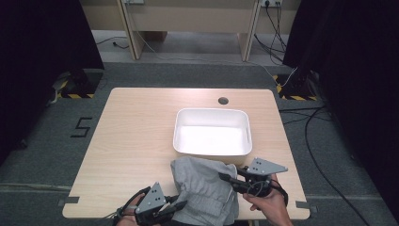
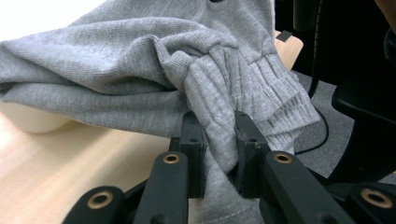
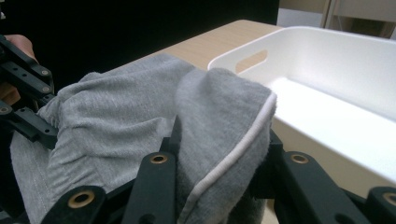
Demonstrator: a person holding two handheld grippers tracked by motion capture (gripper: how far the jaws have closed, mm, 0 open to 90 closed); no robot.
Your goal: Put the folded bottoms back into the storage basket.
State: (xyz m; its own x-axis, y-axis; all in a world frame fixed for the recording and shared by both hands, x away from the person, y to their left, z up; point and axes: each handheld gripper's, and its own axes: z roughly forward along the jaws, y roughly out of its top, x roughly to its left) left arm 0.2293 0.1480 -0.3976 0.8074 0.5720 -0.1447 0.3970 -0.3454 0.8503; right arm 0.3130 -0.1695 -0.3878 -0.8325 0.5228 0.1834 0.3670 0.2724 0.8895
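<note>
A folded grey garment (image 1: 203, 188) with a ribbed cuff hangs just above the near edge of the wooden table (image 1: 136, 141), held from both sides. My left gripper (image 1: 181, 205) is shut on its left part; in the left gripper view the jaws pinch a bunch of grey garment (image 2: 219, 135) near the ribbed cuff (image 2: 271, 93). On the opposite side my right gripper (image 1: 225, 178) is shut on the edge of the grey garment (image 3: 219, 140), where a pale hem runs between the jaws. The white bin (image 1: 212, 115) stands just beyond the garment, with nothing in it.
A round cable hole (image 1: 223, 100) sits near the table's far edge. Dark curtains flank the table, and cables lie on the grey floor to the right. The bin's handle slot (image 3: 252, 60) faces my right gripper.
</note>
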